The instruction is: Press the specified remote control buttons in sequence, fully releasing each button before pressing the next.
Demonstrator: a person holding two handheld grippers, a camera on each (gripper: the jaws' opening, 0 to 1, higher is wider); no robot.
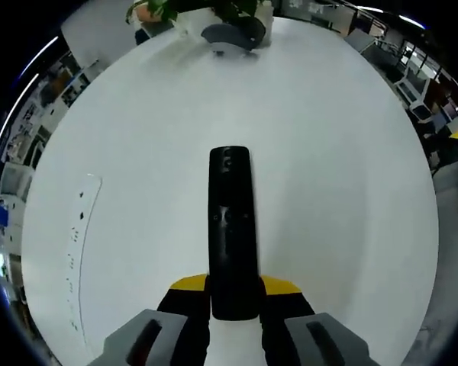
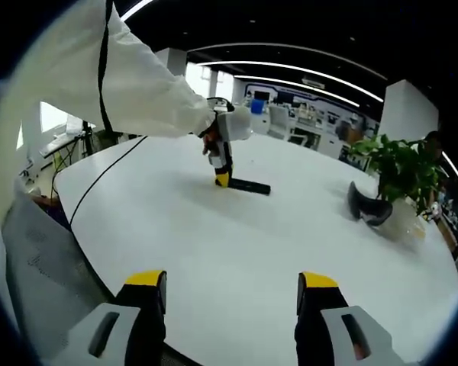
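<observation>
A long black remote control lies lengthwise on the white table, pointing away from me. Its near end sits between the yellow-tipped jaws of my left gripper, which is shut on it. In the right gripper view the same left gripper stands far off, held by a person's white sleeve, with the remote sticking out to its right just over the tabletop. My right gripper hovers over the table's near edge, open, with nothing between its fingers.
A potted plant and a dark grey curved object stand at the table's far side; the same object sits beyond the remote. A pale strip lies to the left. A black cable runs along the table.
</observation>
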